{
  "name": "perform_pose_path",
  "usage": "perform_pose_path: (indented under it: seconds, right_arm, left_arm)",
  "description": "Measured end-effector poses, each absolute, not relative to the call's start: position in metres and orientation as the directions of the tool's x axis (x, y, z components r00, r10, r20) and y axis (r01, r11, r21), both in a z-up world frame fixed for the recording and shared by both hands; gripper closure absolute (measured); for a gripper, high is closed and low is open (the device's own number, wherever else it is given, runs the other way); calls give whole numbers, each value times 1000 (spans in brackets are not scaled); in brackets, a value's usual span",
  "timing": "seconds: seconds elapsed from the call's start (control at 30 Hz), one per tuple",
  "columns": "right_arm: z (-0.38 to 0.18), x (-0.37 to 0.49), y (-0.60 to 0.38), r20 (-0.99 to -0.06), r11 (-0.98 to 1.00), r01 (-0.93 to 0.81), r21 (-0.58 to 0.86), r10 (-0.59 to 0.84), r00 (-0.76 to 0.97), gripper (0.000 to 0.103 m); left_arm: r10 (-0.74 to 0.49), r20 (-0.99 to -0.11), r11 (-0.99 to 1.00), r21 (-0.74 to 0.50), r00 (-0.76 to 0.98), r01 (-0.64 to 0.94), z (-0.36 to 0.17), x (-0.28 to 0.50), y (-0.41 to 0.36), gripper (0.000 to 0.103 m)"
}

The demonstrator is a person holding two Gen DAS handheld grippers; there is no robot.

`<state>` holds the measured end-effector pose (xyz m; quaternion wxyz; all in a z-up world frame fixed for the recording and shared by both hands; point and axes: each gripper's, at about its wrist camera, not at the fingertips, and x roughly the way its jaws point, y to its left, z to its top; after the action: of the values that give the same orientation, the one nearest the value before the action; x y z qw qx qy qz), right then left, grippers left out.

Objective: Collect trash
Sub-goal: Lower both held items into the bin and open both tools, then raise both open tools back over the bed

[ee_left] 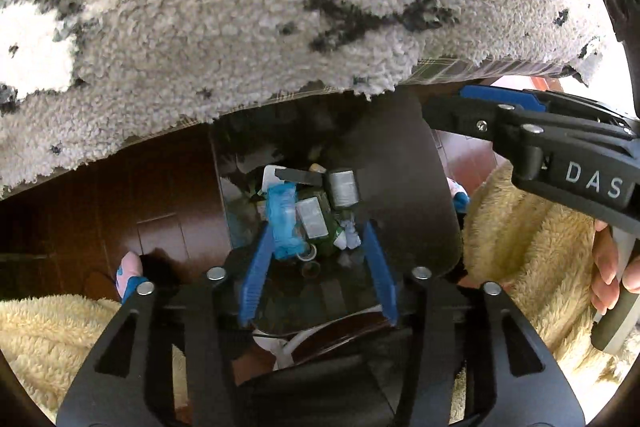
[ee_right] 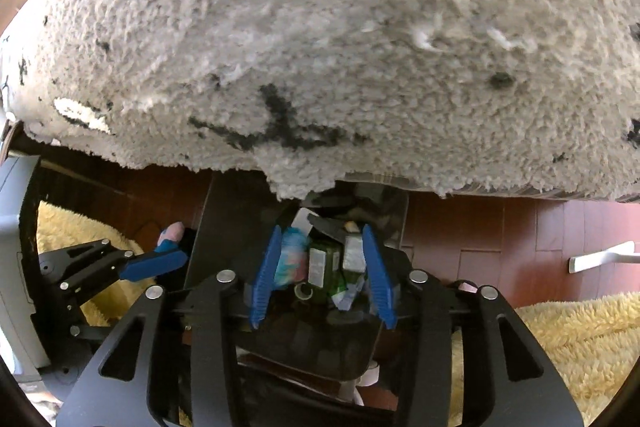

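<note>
Item: one dark trash bin [ee_left: 404,187], black-lined, standing on red-brown wood flooring [ee_left: 132,195] at the near edge of a shaggy grey rug [ee_left: 280,7] with black flecks. Both cameras look steeply down into its mouth.

Contents, so far as they can be told apart:
- one crumpled blue plastic wrapper [ee_left: 284,219], left side of the heap;
- one silver-grey cylindrical can [ee_left: 342,187], far right;
- one flat grey packet [ee_left: 312,217], centre, lying on green packaging [ee_right: 324,267];
- one scrap of crumpled white paper [ee_left: 348,237], near right;
- one small round ring or cap [ee_left: 306,253], nearest.
Labels on these are too small to read.

Left gripper [ee_left: 318,271]: blue fingers parted, hanging over the bin with nothing between them.
Right gripper [ee_right: 322,275]: blue fingers likewise parted and empty above the trash; in the left view its body bears the letters "DAS", the rest cut off.

Person: cream fleece garment [ee_left: 532,247] on both sides; one hand [ee_left: 612,267] on the right gripper's handle; two pink-and-blue slipper toes [ee_left: 130,273] flank the bin.

One white object [ee_right: 600,257] lies on the floor, far right.
</note>
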<state>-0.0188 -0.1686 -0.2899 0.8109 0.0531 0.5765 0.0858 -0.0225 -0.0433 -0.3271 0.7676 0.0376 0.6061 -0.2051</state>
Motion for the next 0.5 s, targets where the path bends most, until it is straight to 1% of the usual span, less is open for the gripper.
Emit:
perform_pose_path:
  seconds: [0.07, 0.13, 0.23, 0.33, 0.5]
  right_arm:
    - [-290, -17, -172, -926, 982, -64, 180, 191, 327, 50]
    - [-289, -16, -178, -924, 983, -53, 173, 181, 336, 37]
    - [-289, -14, -182, -925, 985, -44, 170, 175, 338, 30]
    - [-287, -13, -184, -926, 985, -46, 164, 169, 336, 26]
    - [-285, -17, -181, -930, 988, -17, 154, 151, 336, 25]
  left_arm:
    - [-267, -946, 915, -188, 184, 358, -327, -23, -43, 51]
    - [-266, -946, 916, -188, 188, 354, -320, -23, -45, 45]
    - [-261, -946, 920, -182, 194, 348, -318, -23, -42, 35]
    - [-259, -946, 920, -179, 197, 348, -317, -23, -40, 27]
    - [-246, -946, 920, -160, 210, 359, -313, -26, -43, 17]
